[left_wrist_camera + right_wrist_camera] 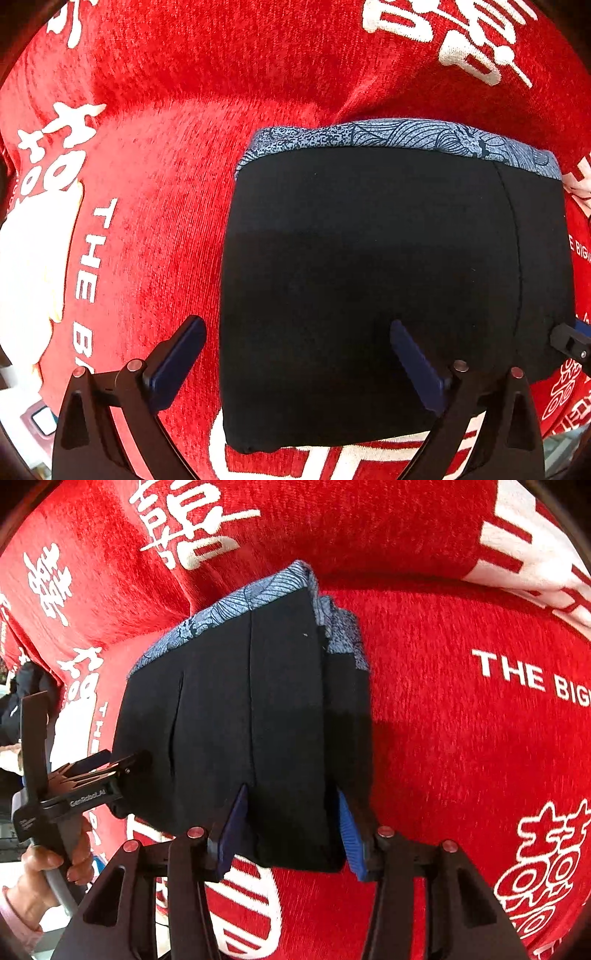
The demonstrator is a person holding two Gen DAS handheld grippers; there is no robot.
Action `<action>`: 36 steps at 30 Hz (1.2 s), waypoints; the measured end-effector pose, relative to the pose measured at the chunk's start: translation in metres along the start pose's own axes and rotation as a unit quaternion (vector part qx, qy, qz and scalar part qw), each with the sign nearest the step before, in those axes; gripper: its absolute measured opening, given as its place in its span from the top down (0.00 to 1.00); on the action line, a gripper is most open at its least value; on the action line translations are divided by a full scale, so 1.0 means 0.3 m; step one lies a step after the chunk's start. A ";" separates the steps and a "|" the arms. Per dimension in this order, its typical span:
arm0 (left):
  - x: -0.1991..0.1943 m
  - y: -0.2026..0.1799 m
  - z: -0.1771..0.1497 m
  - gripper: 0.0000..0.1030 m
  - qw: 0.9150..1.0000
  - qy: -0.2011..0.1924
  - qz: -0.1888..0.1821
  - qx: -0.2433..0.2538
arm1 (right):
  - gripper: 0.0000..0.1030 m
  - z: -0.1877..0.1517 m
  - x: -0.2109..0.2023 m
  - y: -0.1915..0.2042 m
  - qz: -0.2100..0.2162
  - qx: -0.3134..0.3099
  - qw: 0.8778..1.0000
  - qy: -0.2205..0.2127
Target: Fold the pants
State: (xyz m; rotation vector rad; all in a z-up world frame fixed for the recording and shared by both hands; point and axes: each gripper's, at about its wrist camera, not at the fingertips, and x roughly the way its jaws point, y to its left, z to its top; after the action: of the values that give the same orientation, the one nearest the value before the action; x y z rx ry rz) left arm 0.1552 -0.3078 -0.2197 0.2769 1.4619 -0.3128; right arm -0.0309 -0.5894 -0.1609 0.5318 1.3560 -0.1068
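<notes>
On the red cloth (166, 166), white lettering and large characters run up the left side. Just right of that print we see the left tool (295, 323) pointing straight down with its jaws spread wide and nothing held. Its left finger (177, 362) hangs over bare cloth just beside the pants (369, 258), and its right finger is over the black fabric. The pants lie folded into a thick, squarish black packet in the middle of the cloth, well in from the cloth edge that shows at the lower left corner. A blue patterned waistband (388, 134) lines the packet's far edge, and a seam runs down its right side.

From the right wrist, a hand (44, 864) in a pale pink sleeve (14, 915) grips the left tool's handle at far left, with that tool's tips at the packet's left edge. Right of it, the right tool (291, 792) stands about half spread over the packet's near edge, with a thick fold of the pants between its blue pads (351, 834). We cannot tell whether those pads press the fabric or merely flank it. Farther right, the cloth lies bare of clothing, with more white print.
</notes>
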 end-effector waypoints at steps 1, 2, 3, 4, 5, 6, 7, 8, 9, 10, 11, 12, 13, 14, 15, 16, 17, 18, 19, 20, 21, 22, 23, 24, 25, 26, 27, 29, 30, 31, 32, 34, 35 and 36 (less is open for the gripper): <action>-0.002 -0.003 0.003 0.03 1.000 0.001 0.000 0.001 | 0.48 -0.003 -0.006 -0.009 0.000 -0.001 1.000 0.001; -0.002 -0.003 0.005 0.03 1.000 0.001 0.000 0.001 | 0.47 -0.001 -0.009 -0.014 -0.001 -0.001 1.000 0.002; 0.000 -0.001 0.006 0.03 1.000 0.002 -0.002 0.000 | 0.47 -0.002 -0.014 -0.021 -0.001 0.000 1.000 0.002; 0.001 0.005 0.004 0.03 1.000 0.002 -0.004 -0.001 | 0.47 0.000 -0.014 -0.024 0.001 0.002 1.000 0.002; 0.001 0.003 0.009 0.03 1.000 0.003 -0.006 -0.001 | 0.46 0.002 -0.015 -0.028 0.004 0.006 1.000 0.001; 0.003 0.004 0.012 0.03 1.000 0.004 -0.008 0.000 | 0.46 -0.012 -0.037 -0.018 0.006 0.008 1.000 0.000; 0.005 0.006 0.017 0.03 1.000 0.005 -0.009 0.000 | 0.46 -0.020 -0.047 -0.027 0.008 0.010 1.000 0.000; 0.001 0.004 0.016 0.03 1.000 0.005 -0.009 0.001 | 0.46 -0.021 -0.050 -0.030 0.008 0.012 1.000 -0.002; 0.001 0.003 0.019 0.03 1.000 0.006 -0.009 0.002 | 0.46 -0.029 -0.063 -0.036 0.008 0.013 1.000 -0.003; 0.006 0.005 0.025 0.03 1.000 0.007 -0.008 0.003 | 0.46 -0.030 -0.070 -0.044 0.006 0.013 1.000 -0.004; 0.002 0.005 0.026 0.03 1.000 0.007 -0.007 0.006 | 0.46 -0.032 -0.081 -0.059 0.004 0.015 1.000 -0.006; 0.000 0.004 0.029 0.03 1.000 0.007 -0.006 0.008 | 0.46 -0.027 -0.079 -0.061 0.003 0.017 1.000 -0.006; 0.000 0.004 0.034 0.03 1.000 0.007 -0.006 0.009 | 0.46 -0.023 -0.080 -0.069 0.003 0.021 1.000 -0.007; -0.001 0.003 0.040 0.03 1.000 0.008 -0.005 0.012 | 0.44 -0.020 -0.086 -0.086 0.004 0.027 1.000 -0.008; -0.006 0.002 0.046 0.03 1.000 0.009 -0.005 0.012 | 0.43 -0.014 -0.082 -0.093 0.006 0.032 0.999 -0.008; -0.018 0.005 0.052 0.03 1.000 0.006 -0.005 0.012 | 0.40 -0.010 -0.082 -0.107 0.010 0.038 0.999 -0.007; -0.029 0.009 0.062 0.03 1.000 0.001 -0.008 0.013 | 0.37 -0.004 -0.081 -0.123 0.013 0.043 0.999 -0.007; -0.047 0.016 0.076 0.03 1.000 -0.007 -0.015 0.013 | 0.36 0.001 -0.081 -0.135 0.017 0.047 0.999 -0.008; -0.061 0.027 0.091 0.03 1.000 -0.013 -0.023 0.013 | 0.33 0.006 -0.085 -0.150 0.025 0.050 0.998 -0.010; -0.068 0.040 0.107 0.03 0.999 -0.016 -0.032 0.013 | 0.28 0.012 -0.088 -0.162 0.033 0.051 0.998 -0.012; -0.069 0.054 0.126 0.03 0.999 -0.018 -0.041 0.014 | 0.25 0.022 -0.087 -0.179 0.047 0.051 0.997 -0.012; -0.063 0.069 0.144 0.03 0.999 -0.014 -0.050 0.015 | 0.22 0.031 -0.085 -0.194 0.061 0.053 0.997 -0.010; -0.050 0.083 0.160 0.03 0.998 -0.006 -0.060 0.017 | 0.22 0.039 -0.083 -0.207 0.070 0.054 0.996 -0.008; -0.034 0.098 0.172 0.03 0.997 0.003 -0.070 0.017 | 0.22 0.049 -0.077 -0.223 0.080 0.054 0.995 -0.004; -0.019 0.109 0.179 0.03 0.997 0.007 -0.077 0.019 | 0.22 0.058 -0.070 -0.242 0.087 0.053 0.995 0.000; -0.003 0.117 0.185 0.03 0.997 0.011 -0.079 0.023 | 0.22 0.065 -0.063 -0.256 0.094 0.053 0.994 0.002; 0.015 0.121 0.189 0.03 0.996 0.018 -0.082 0.031 | 0.22 0.073 -0.051 -0.272 0.104 0.053 0.993 0.006; 0.043 0.119 0.189 0.03 0.995 0.028 -0.088 0.048 | 0.22 0.081 -0.021 -0.306 0.121 0.056 0.991 0.023; 0.049 0.116 0.189 0.03 0.994 0.029 -0.091 0.052 | 0.22 0.083 -0.010 -0.318 0.132 0.058 0.989 0.028; 0.054 0.116 0.191 0.03 0.994 0.029 -0.094 0.054 | 0.22 0.083 0.003 -0.324 0.144 0.060 0.987 0.034; 0.059 0.119 0.195 0.03 0.993 0.030 -0.099 0.053 | 0.22 0.084 0.017 -0.317 0.151 0.062 0.986 0.036; 0.069 0.125 0.201 0.03 0.992 0.033 -0.110 0.048 | 0.21 0.084 0.026 -0.329 0.174 0.070 0.982 0.039; 0.080 0.123 0.204 0.03 0.992 0.036 -0.116 0.045 | 0.21 0.084 0.030 -0.333 0.179 0.072 0.980 0.039; 0.085 0.124 0.201 0.03 0.991 0.038 -0.121 0.044 | 0.21 0.085 0.034 -0.337 0.187 0.075 0.979 0.040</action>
State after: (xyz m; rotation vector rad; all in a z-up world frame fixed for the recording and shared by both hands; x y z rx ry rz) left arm 0.2270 -0.2965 -0.2397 0.1832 1.5624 -0.5683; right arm -0.0435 -0.6865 -0.1981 0.9167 1.3092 0.1217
